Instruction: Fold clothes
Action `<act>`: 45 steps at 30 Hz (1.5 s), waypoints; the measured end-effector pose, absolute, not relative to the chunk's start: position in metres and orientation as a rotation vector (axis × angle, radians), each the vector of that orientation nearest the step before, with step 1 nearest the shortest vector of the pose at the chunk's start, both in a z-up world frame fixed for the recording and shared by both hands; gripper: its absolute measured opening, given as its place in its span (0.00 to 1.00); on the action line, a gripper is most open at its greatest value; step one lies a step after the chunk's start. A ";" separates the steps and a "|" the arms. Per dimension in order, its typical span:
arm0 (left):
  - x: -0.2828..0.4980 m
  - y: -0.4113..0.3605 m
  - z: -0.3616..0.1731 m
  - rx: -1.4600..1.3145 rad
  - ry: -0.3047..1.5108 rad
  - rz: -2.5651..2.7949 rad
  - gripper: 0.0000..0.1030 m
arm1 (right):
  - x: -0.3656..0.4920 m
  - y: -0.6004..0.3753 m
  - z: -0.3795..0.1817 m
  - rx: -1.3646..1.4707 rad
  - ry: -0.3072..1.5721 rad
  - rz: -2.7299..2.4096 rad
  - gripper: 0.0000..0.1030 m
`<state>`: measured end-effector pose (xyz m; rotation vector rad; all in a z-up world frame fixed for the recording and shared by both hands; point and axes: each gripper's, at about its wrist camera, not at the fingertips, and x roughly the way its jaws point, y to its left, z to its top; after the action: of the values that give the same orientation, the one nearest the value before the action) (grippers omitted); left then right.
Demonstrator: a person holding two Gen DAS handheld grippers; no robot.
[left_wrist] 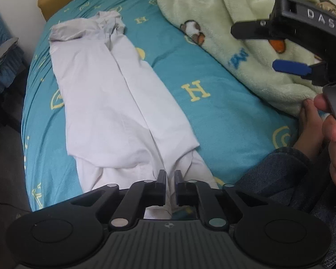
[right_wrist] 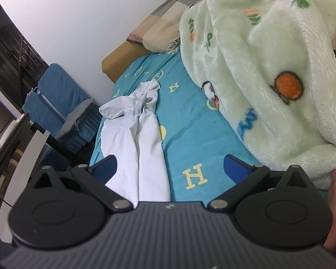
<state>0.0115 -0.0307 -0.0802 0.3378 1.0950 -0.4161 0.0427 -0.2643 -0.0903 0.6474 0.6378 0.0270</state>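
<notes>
- A white garment [left_wrist: 123,103] lies lengthwise on the teal bedsheet [left_wrist: 212,71], both long sides folded in so that they meet along a middle seam line.
- Its far end is bunched and rumpled toward the head of the bed; its near end reaches under the left gripper [left_wrist: 170,179].
- The left gripper points steeply down over that near end, jaws drawn close with only a narrow slit between them. White cloth shows behind the slit, but whether the pads pinch any of it is hard to tell from this angle.
- The right gripper [right_wrist: 170,168] hangs over the sheet with its blue-padded jaws spread wide and nothing between them; the garment's edge passes just under its left finger.
- In the left wrist view a hand [left_wrist: 331,134] in a dark sleeve holds the right gripper's handle.
- A pale green fleece blanket [right_wrist: 268,67] with orange and blue prints is heaped along the right side of the bed, apart from the garment.
- A checked pillow [right_wrist: 165,27] lies at the head of the bed against the white wall.
</notes>
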 end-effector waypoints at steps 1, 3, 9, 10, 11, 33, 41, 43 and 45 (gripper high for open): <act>0.013 -0.026 -0.077 0.325 1.076 -0.417 0.24 | 0.043 -0.264 -0.091 0.651 0.640 0.029 1.00; 0.023 -0.016 -0.073 0.298 1.055 -0.381 0.33 | 0.044 -0.264 -0.091 0.657 0.645 0.035 1.00; 0.047 -0.001 -0.095 0.280 1.092 -0.289 0.45 | 0.046 -0.259 -0.093 0.644 0.662 0.055 1.00; 0.049 -0.001 -0.101 0.301 1.099 -0.275 0.45 | 0.046 -0.259 -0.093 0.643 0.664 0.052 1.00; 0.051 -0.001 -0.105 0.313 1.110 -0.267 0.45 | 0.045 -0.260 -0.094 0.646 0.666 0.049 1.00; 0.029 0.006 -0.122 0.931 1.054 -0.812 0.42 | 0.053 -0.244 -0.115 0.631 0.791 0.060 1.00; 0.025 0.002 -0.148 1.026 1.003 -0.781 0.15 | 0.060 -0.240 -0.120 0.638 0.820 0.064 1.00; 0.027 0.005 -0.144 0.999 1.012 -0.772 0.05 | 0.060 -0.240 -0.120 0.644 0.825 0.071 1.00; 0.021 0.004 -0.133 1.002 1.006 -0.763 0.05 | 0.059 -0.239 -0.120 0.644 0.823 0.075 1.00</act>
<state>0.0214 0.0042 -0.1332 1.0018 1.0064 -0.7628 0.0589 -0.2395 -0.1198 0.6437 0.8234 0.0750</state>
